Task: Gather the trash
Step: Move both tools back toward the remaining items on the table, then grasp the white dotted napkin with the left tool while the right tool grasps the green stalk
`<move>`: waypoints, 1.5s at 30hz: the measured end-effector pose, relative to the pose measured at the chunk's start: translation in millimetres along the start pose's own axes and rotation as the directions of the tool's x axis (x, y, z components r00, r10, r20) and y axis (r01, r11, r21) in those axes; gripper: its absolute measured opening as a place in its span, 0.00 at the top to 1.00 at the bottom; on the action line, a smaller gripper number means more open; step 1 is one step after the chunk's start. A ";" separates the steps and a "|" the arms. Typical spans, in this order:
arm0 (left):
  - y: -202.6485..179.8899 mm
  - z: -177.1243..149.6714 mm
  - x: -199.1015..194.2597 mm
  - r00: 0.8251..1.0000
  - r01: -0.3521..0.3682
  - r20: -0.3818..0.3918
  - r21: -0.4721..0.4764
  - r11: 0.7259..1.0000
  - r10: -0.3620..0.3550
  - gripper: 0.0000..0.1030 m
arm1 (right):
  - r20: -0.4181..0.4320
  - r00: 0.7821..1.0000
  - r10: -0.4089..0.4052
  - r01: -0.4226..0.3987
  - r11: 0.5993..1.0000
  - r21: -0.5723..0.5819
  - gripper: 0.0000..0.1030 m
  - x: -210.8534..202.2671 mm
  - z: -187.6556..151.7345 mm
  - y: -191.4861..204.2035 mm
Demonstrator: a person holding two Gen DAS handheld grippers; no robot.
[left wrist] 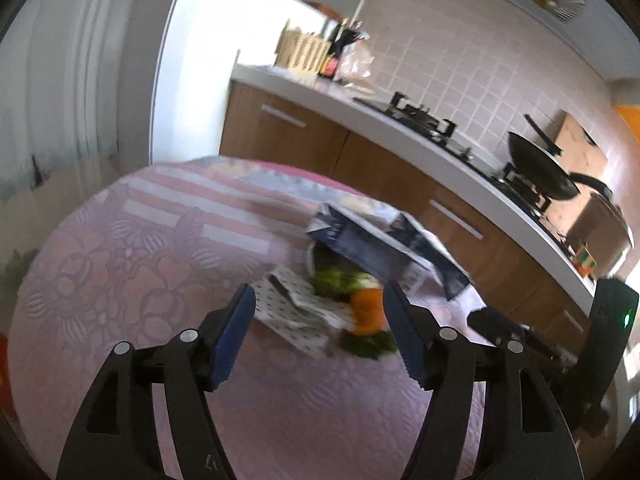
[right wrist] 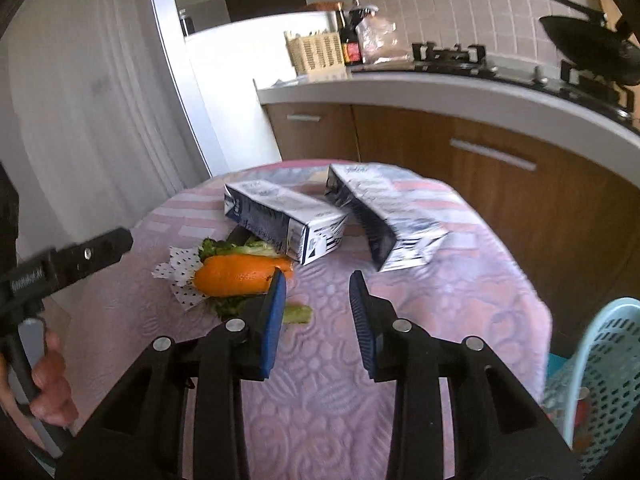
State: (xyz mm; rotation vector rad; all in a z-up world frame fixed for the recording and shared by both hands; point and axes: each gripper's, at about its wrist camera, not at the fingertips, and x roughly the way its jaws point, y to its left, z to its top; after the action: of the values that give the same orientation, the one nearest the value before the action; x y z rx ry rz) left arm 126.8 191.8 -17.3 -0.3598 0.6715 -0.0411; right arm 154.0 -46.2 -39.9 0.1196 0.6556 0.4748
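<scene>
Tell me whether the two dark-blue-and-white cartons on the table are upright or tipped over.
Tipped over. Both dark-blue-and-white cartons lie on their long sides on the pink tablecloth, end flaps facing the right wrist camera.

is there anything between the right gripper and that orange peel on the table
Nothing visible blocks it. The right gripper is open just above the cloth-covered table, and the orange peel lies just beyond its left finger. A small green scrap lies beside that finger, not across the path.
</scene>
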 end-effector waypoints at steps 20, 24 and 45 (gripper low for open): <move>7.3 -15.5 68.4 0.983 -0.077 -0.160 0.066 0.995 0.086 0.46 | -0.102 0.995 -0.008 0.005 1.000 -0.030 0.71 45.3 -0.3 9.1; 2.0 -20.9 66.3 0.976 -0.137 -0.156 0.110 0.984 0.153 0.65 | -0.121 0.993 -0.003 0.000 1.000 -0.028 0.71 49.5 0.5 8.8; 55.8 -49.2 -23.4 0.989 -0.117 -0.102 -0.057 0.992 0.111 0.95 | -0.278 0.944 0.174 -0.197 0.979 -0.055 0.69 28.7 -27.9 39.2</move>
State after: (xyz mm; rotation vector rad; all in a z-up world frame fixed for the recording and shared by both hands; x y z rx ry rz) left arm 73.9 232.4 -57.8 -0.3806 0.7913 0.0716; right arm 141.6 0.7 -68.0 0.0382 0.8985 0.7079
